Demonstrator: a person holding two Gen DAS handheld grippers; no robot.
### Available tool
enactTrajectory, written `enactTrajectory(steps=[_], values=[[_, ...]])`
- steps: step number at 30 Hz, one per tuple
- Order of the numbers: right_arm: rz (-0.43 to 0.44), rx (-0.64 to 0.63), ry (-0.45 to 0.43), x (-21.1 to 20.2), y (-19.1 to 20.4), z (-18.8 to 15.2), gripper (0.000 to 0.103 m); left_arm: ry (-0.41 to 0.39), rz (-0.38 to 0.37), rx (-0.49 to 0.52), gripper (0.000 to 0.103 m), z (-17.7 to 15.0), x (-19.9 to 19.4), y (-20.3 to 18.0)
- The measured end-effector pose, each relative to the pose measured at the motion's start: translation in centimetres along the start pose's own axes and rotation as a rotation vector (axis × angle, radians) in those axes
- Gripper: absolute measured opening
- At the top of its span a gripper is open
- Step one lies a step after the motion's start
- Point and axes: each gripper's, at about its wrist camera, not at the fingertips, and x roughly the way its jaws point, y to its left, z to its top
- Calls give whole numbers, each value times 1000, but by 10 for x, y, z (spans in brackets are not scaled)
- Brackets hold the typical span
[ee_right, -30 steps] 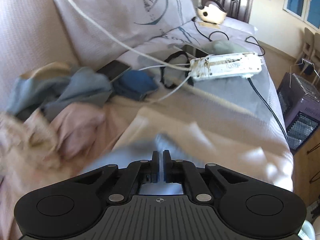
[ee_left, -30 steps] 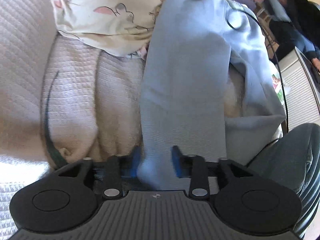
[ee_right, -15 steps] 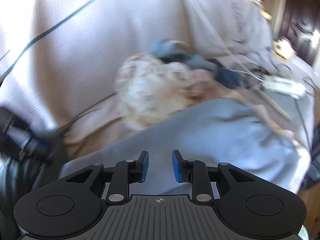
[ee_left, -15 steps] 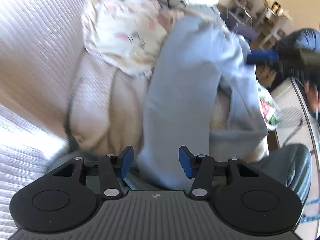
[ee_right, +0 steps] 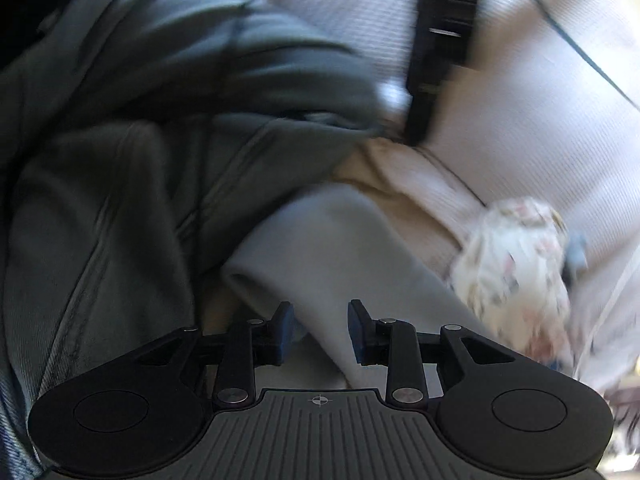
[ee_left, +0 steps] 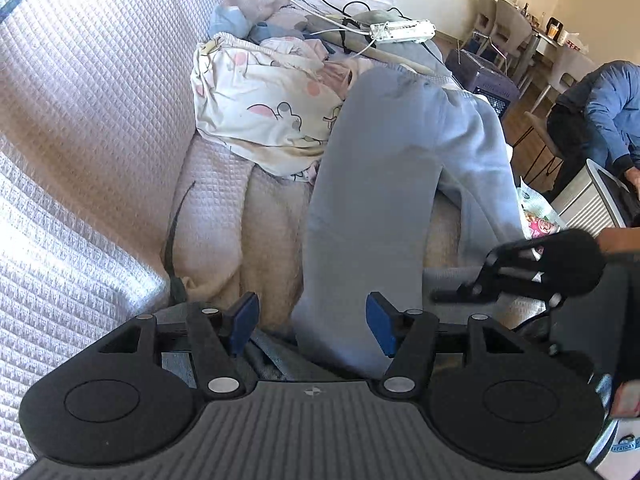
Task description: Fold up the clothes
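Note:
Light blue sweatpants point(ee_left: 380, 168) lie lengthwise on the quilted sofa point(ee_left: 100, 100), legs toward me. My left gripper point(ee_left: 312, 324) hovers over one leg end. Its jaws are opening, and the cloth lies between the blue pads point(ee_left: 244, 318) without being pressed. My right gripper point(ee_left: 444, 294) comes in from the right, low beside the other leg. In the right wrist view, which is blurred, the right gripper point(ee_right: 320, 328) is opening over a pale blue leg end point(ee_right: 332, 256), and its pads are off the cloth.
A cream mouse-print garment point(ee_left: 272, 108) is heaped at the sofa back, with more clothes behind it. A white power strip point(ee_left: 402, 30) and its cables lie further along. A person in a blue jacket point(ee_left: 612, 108) sits at the right. Grey trousers point(ee_right: 120, 200) are close by on the left.
The left gripper has let go of the leg end, opened and drawn back and up. The right gripper has swung from the far end of the sofa to the near leg end, rolled and opened.

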Motion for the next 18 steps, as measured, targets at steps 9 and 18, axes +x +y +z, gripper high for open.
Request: enactTrajectory(steps=[9,18], values=[[51,-80,-18,33,12,19,27,9,-1,-20,57,-6,1,3],[-38,776,-102,11,-127,-30,7,7,40,-19,57,-1,7,9]])
